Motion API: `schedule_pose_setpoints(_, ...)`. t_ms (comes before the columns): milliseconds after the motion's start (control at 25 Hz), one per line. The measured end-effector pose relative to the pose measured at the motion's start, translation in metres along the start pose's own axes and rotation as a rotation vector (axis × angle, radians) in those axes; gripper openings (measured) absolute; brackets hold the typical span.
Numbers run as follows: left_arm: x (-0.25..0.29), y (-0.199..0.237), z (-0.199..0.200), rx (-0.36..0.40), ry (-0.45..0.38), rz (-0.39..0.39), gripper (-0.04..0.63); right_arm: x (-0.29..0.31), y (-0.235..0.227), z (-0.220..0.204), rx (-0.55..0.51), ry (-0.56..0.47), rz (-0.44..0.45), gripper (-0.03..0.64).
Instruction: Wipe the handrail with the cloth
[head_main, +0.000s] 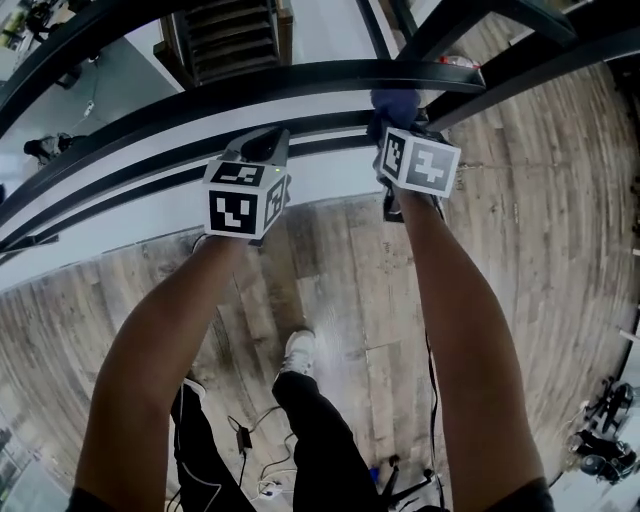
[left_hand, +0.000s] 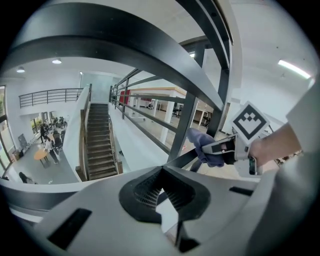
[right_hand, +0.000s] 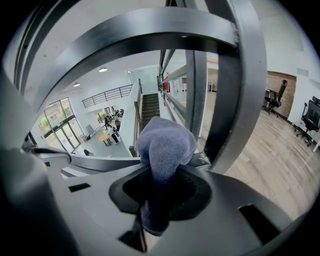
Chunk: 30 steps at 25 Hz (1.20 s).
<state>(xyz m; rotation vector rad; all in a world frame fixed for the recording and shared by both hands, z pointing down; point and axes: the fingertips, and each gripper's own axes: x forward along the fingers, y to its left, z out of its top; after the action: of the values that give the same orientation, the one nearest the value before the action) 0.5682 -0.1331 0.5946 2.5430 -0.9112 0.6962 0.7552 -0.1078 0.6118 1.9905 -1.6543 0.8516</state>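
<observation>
Looking steeply down past my two forearms, I saw both grippers held up at a black metal handrail (head_main: 300, 85) along the edge of a wood-plank floor (head_main: 530, 220), with a staircase (head_main: 232, 35) on the level below. My right gripper (head_main: 398, 125) was pinching a blue-purple cloth (head_main: 395, 103), whose bunched end bulged out past the jaw tips and sat at the rail, close beside a dark upright post (right_hand: 196, 100). My left gripper (head_main: 262, 145) was near it, further left along the same rail, its jaws pressed together with nothing between them.
</observation>
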Motion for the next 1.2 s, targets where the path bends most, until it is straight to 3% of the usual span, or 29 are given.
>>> schedule_pose_setpoints(120,0.000,-0.004,-0.011,-0.009,0.006,-0.001,0.002,0.000,-0.027,-0.002,0.065,0.012,-0.030,0.086)
schedule_pose_setpoints(280,-0.011,0.005,-0.026,-0.022,0.007,0.001,0.002,-0.005,-0.033,0.001,0.037,0.006,-0.068,0.086)
schedule_pose_setpoints(440,-0.042,0.037,-0.046,-0.053,0.008,0.030,0.002,-0.018,0.001,-0.003,-0.032,-0.064,-0.073,0.086)
schedule_pose_setpoints(560,-0.074,0.075,-0.064,-0.095,-0.001,0.067,0.002,-0.031,0.044,-0.014,-0.027,-0.154,-0.071,0.086)
schedule_pose_setpoints(680,-0.112,0.114,-0.101,-0.185,0.001,0.114,0.002,-0.038,0.106,-0.041,-0.072,-0.191,-0.047,0.086)
schedule_pose_setpoints(800,-0.161,0.166,-0.154,-0.267,0.023,0.175,0.003,-0.027,0.189,-0.084,-0.099,-0.130,0.022,0.086)
schedule_pose_setpoints(1000,-0.249,0.272,-0.224,-0.307,0.037,0.268,0.002,-0.011,0.334,-0.138,-0.111,-0.069,0.111,0.087)
schedule_pose_setpoints(1200,-0.347,0.376,-0.276,-0.351,0.042,0.372,0.003,0.001,0.479,-0.165,-0.155,-0.031,0.208,0.086)
